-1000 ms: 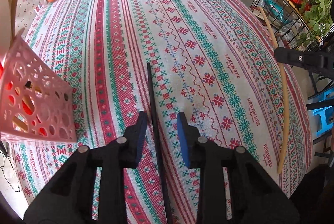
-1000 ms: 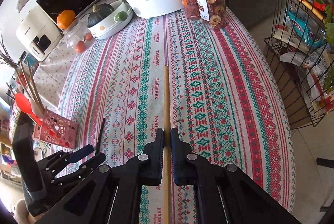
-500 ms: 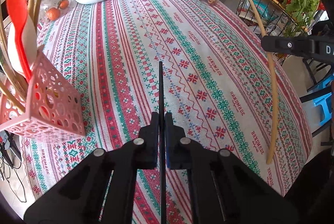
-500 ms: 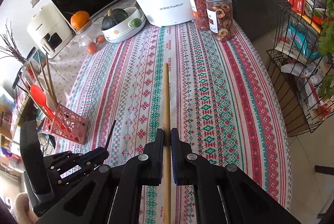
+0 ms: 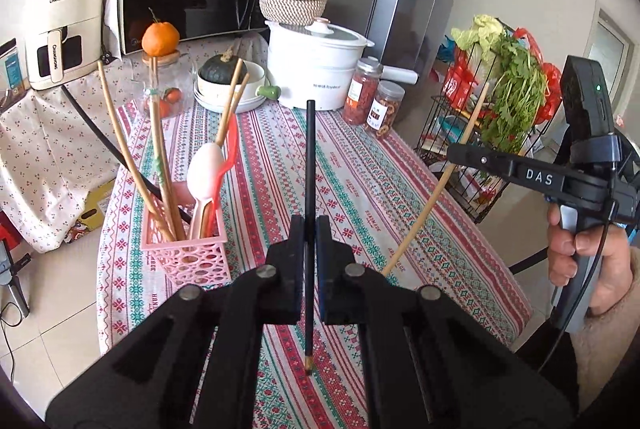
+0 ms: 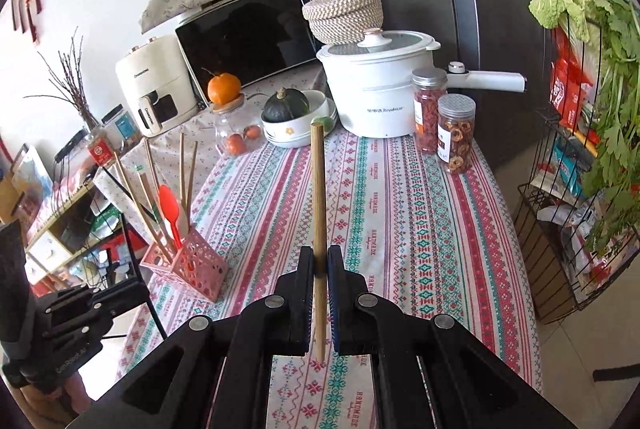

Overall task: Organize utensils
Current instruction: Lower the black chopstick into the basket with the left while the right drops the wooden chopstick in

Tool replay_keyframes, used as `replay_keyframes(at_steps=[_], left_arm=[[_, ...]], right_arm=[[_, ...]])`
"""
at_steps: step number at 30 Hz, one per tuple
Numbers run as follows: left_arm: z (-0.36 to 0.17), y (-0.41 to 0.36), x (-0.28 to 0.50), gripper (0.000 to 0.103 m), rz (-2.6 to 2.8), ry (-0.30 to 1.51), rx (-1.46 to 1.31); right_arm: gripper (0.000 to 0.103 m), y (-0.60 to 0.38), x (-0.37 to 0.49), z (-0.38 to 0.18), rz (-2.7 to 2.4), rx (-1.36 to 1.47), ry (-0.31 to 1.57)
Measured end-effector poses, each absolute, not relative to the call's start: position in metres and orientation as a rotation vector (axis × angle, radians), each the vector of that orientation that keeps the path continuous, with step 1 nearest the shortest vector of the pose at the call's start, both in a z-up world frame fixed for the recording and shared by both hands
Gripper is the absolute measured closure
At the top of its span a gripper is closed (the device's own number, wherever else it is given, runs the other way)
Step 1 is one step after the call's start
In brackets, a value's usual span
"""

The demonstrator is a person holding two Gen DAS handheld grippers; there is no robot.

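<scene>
My left gripper (image 5: 309,229) is shut on a black chopstick (image 5: 310,157) and holds it lifted, tip pointing forward above the table. My right gripper (image 6: 319,261) is shut on a wooden chopstick (image 6: 319,189), also lifted; that chopstick shows in the left wrist view (image 5: 436,185) to the right. A pink perforated utensil basket (image 5: 188,253) stands at the table's left edge, left of my left gripper. It holds several wooden chopsticks (image 5: 160,157), a white spoon (image 5: 205,169) and a red spoon (image 6: 170,209). The basket also shows in the right wrist view (image 6: 192,267).
The patterned tablecloth (image 6: 400,213) covers the table. At the far end stand a white electric pot (image 6: 376,89), two jars (image 6: 456,131), a bowl with a squash (image 6: 296,109) and a glass jar with an orange (image 5: 160,41). A wire rack with greens (image 5: 504,101) stands right of the table.
My left gripper closed on the black chopstick and lifted it off the table. Both grippers rose and tilted up, so the views now look across the table instead of down.
</scene>
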State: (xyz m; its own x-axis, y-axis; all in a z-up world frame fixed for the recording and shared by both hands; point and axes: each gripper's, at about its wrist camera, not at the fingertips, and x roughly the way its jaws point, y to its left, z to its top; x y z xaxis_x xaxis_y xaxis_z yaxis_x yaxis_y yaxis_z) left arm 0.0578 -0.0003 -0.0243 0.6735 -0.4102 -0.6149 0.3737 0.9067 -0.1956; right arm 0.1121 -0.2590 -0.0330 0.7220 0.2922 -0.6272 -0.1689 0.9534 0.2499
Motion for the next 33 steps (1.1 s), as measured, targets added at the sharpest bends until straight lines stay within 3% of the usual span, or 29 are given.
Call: replay_keyframes(at_steps=[12,22,33], left_arm=[[0.05,0.059,0.056,0.097,-0.354,0.419,-0.179],[0.053,0.084,0.063,0.097,-0.251,0.33,-0.199],[0.018,0.076,0.116,0.097,-0.235,0.498,-0.164]], right_arm=[[0.096,-0.234,0.108,-0.002,0.301,0.166,0.618],[0.096,-0.222,0.111,-0.008,0.322,0.158,0.632],[0.096,-0.213,0.111,-0.008,0.339,0.152,0.622]])
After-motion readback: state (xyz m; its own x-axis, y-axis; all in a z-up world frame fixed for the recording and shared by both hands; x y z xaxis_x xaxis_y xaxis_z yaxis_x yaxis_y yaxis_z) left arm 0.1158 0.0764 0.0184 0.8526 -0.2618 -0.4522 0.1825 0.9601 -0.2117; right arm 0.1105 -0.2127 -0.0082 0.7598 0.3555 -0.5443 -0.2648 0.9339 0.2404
